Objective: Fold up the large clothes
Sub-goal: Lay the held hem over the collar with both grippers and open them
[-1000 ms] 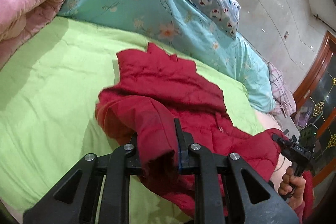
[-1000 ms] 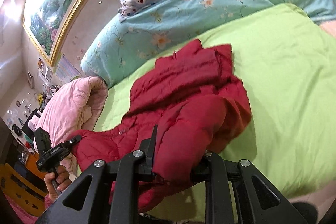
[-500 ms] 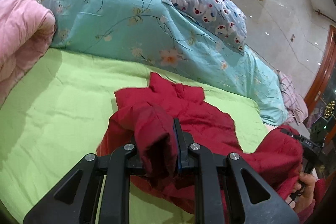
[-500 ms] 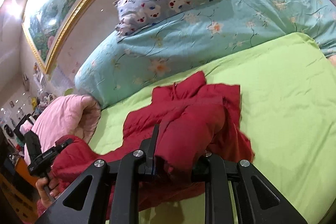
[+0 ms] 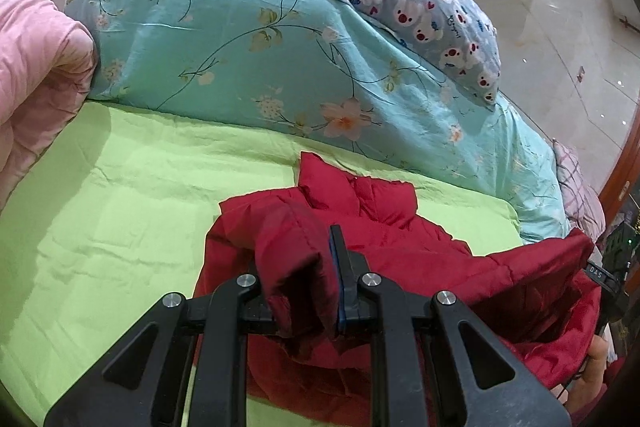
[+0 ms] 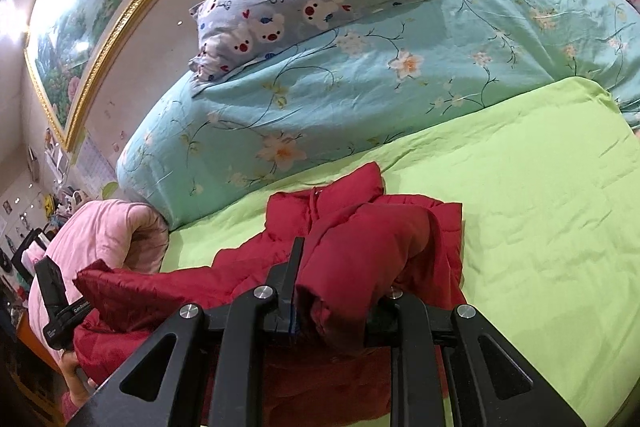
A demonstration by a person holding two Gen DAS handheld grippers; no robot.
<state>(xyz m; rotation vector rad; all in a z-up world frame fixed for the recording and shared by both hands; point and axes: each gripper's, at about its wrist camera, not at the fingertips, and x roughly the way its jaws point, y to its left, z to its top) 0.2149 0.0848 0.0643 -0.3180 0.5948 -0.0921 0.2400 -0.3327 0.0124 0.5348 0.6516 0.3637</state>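
Note:
A red padded jacket (image 5: 384, 223) lies bunched on the green bed sheet (image 5: 120, 211); it also shows in the right wrist view (image 6: 360, 227). My left gripper (image 5: 296, 267) is shut on a thick fold of the jacket at its near edge. My right gripper (image 6: 340, 279) is shut on another fold of the jacket at the opposite near corner. The fabric bulges over both sets of fingers and hides one finger of each. The right gripper's body shows at the far right of the left view (image 5: 608, 279), and the left one at the far left of the right view (image 6: 56, 303).
A long turquoise floral bolster (image 5: 248, 39) runs along the far side of the bed, with a bear-print pillow (image 5: 420, 3) on top. A rolled pink quilt (image 5: 36, 67) lies at one end. A gold-framed painting (image 6: 80, 11) hangs on the wall.
Both grippers have carried the jacket's near edge forward toward the bolster, and the jacket now lies more bunched, covering less of the sheet. Both stay shut on the fabric.

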